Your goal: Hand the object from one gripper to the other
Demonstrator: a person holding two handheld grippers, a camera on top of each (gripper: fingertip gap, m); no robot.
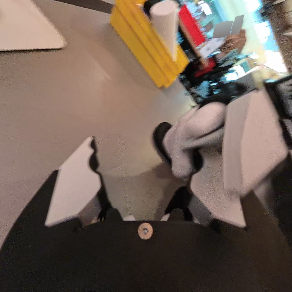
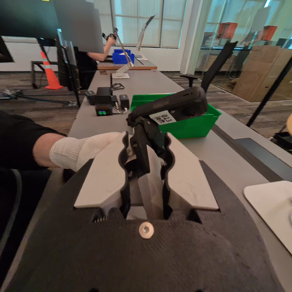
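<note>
left wrist view is blurred. left gripper (image 1: pixel 140 156) is open, jaws spread wide over the bare grey tabletop (image 1: pixel 63 94), nothing between them. right of frame: a white gloved hand (image 1: pixel 189 139) on a black handle.

right wrist view: right gripper (image 2: pixel 147 135) at centre, jaws apart. one grey finger and the black frame of the left gripper sit in the gap; cannot tell whether the pads press on it. a second white gloved hand (image 2: pixel 82 150) holds the left gripper from the left of frame. its black camera (image 2: pixel 173 102), bearing a white label, tilts above.

handed object: cannot tell it apart in either view.

green bin (image 2: pixel 189 126) on the tabletop just behind the grippers. yellow bin (image 1: pixel 148 45) at top centre of the left view.
</note>
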